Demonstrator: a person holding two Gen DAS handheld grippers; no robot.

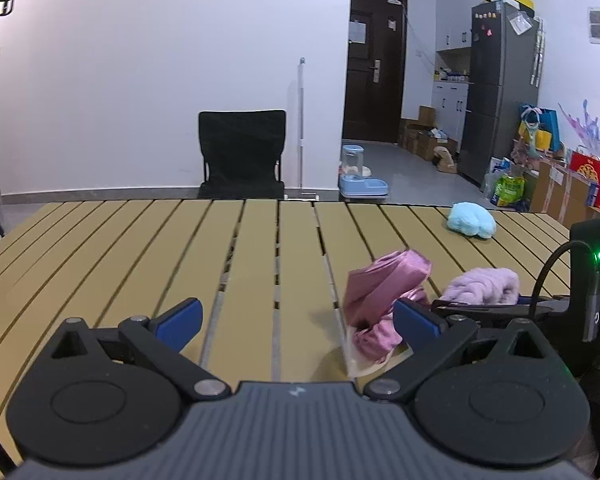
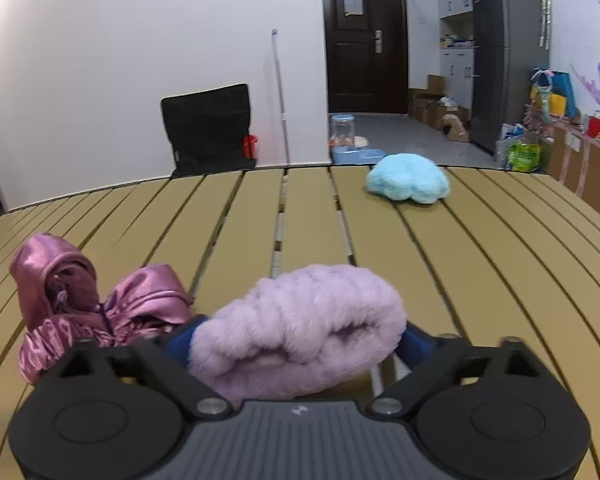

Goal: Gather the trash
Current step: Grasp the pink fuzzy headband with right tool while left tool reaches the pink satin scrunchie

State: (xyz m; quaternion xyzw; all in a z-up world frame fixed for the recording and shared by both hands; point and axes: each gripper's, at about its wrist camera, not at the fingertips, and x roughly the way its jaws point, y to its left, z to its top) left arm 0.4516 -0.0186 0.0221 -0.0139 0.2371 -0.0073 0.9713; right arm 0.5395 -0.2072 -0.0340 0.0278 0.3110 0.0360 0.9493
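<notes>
The right gripper (image 2: 296, 340) sits low over the slatted table (image 2: 480, 264) with a fluffy lilac bundle (image 2: 300, 332) lying between its blue fingers (image 2: 414, 346). The bundle fills the gap from side to side and hides most of both pads, so whether they press on it cannot be told from here. Only this view shows the bundle close up, folded over on itself. Just to its left lies a shiny pink cloth (image 2: 96, 304), crumpled, not touching the fingers as far as can be seen.

The left gripper (image 1: 296, 320) stands wide apart with nothing between its fingers (image 1: 180, 322); bare table (image 1: 140, 248) shows in the gap. Its right finger lies against the near edge of the pink cloth (image 1: 384, 296). This view alone shows the right gripper (image 1: 500, 308) from the side, reaching in at the far right under the lilac bundle (image 1: 482, 286).

A pale blue fluffy lump (image 2: 408, 178) rests well apart, near the table's far edge. No bin or bag shows in either view. A black chair (image 1: 242, 156) stands beyond the table.
</notes>
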